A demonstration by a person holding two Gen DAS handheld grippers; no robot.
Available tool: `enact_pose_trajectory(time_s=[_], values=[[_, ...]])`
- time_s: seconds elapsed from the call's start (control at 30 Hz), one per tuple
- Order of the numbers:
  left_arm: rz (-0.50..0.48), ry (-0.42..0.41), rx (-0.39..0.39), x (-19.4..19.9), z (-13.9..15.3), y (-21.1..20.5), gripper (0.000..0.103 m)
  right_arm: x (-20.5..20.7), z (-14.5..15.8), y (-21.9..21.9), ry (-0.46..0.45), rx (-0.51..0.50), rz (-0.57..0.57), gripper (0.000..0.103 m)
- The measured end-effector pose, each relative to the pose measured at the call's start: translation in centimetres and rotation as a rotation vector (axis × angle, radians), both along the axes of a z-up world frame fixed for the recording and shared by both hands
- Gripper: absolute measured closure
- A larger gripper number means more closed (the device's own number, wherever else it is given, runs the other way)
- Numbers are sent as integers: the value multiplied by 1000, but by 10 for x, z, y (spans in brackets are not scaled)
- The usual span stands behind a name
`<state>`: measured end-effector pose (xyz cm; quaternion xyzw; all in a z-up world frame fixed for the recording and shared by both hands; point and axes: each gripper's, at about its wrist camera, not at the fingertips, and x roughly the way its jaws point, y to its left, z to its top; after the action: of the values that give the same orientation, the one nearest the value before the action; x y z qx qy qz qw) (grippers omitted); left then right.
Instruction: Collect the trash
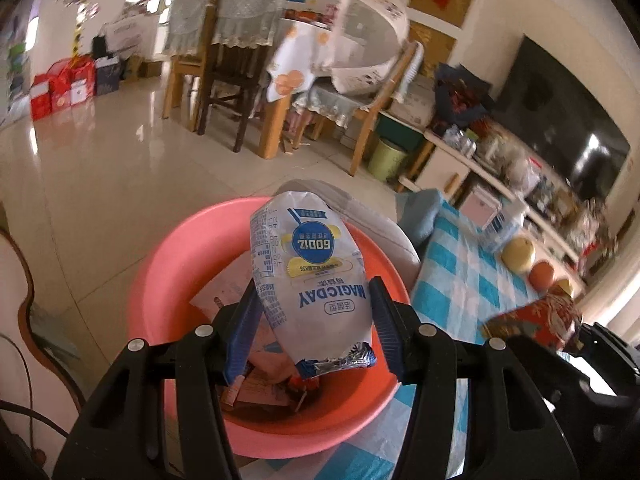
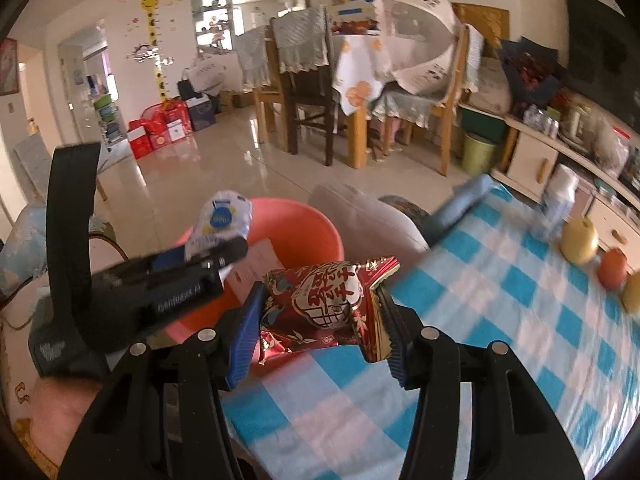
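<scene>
- The left gripper [image 1: 316,312] has its fingers [image 1: 244,328] closed partway on a white and blue snack bag [image 1: 310,276], one blue pad pressing on each side of it.
- That snack bag is held upright above a pink basin [image 1: 160,276], its crimped end pointing down towards the basin's inside.
- The basin already has paper scraps and small wrappers [image 1: 260,384] lying in its bottom.
- The right gripper [image 2: 320,312] has its fingers [image 2: 246,332] closed partway on a red and gold wrapper [image 2: 328,304], which spans the gap between the pads and sticks out past them on the right.
- The red wrapper is held above the blue and white checked cloth on the worktop [image 2: 500,320], just beside the basin's [image 2: 308,220] near rim.
- In the right wrist view the left gripper [image 2: 216,236] shows side-on over the basin, with the white bag [image 2: 224,216] poking out of it.
- Three round fruits [image 2: 580,240] and a white bottle [image 2: 558,200] sit along the far edge of the worktop, well apart from both wrappers.
- Beyond the worktop are a tiled floor [image 2: 224,168], wooden chairs [image 2: 308,80] and a green bin [image 2: 478,152].
</scene>
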<state>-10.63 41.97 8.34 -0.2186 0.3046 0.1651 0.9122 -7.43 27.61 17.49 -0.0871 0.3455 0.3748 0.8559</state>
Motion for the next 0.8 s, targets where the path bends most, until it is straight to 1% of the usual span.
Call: enact_pose_trajectory(time_s=[0.07, 0.2, 0.23, 0.3, 0.33, 0.37, 0.4, 0.43, 0.47, 0.5, 0.57, 0.6, 0.67, 0.73, 0.8], values=[[18, -8, -24, -2, -1, 7, 48, 8, -1, 14, -5, 8, 15, 48], [42, 11, -56, 0, -9, 16, 48, 20, -5, 34, -11, 19, 22, 47], [43, 15, -63, 0, -10, 17, 48, 24, -7, 40, -20, 21, 16, 44], [63, 34, -77, 2, -14, 22, 48, 32, -12, 41, -20, 29, -14, 33], [68, 38, -87, 3, -16, 23, 48, 35, -14, 40, -10, 40, -22, 23], [69, 44, -89, 2, -18, 24, 48, 40, -17, 35, 11, 69, -41, 20], [69, 53, -83, 2, -19, 24, 47, 42, -18, 30, 24, 87, -49, 20], [69, 60, -71, 3, -19, 23, 43, 43, -19, 25, 38, 105, -57, 20], [67, 63, -56, 3, -19, 21, 39, 44, -20, 18, 43, 116, -74, 17], [65, 65, -46, 4, -18, 19, 37, 43, -21, 11, 37, 118, -97, 15], [72, 67, -26, 4, -17, 16, 24, 40, -23, -1, 30, 122, -129, 14], [77, 67, -4, 4, -15, 13, 21, 39, -24, -7, 28, 121, -144, 14], [78, 66, 31, 4, -12, 7, 16, 37, -27, -22, 32, 109, -185, 10], [82, 77, 76, 6, -9, 1, 12, 34, -30, -36, 41, 104, -218, 10], [76, 88, 114, 7, -6, -7, 11, 32, -33, -51, 54, 98, -251, 10]])
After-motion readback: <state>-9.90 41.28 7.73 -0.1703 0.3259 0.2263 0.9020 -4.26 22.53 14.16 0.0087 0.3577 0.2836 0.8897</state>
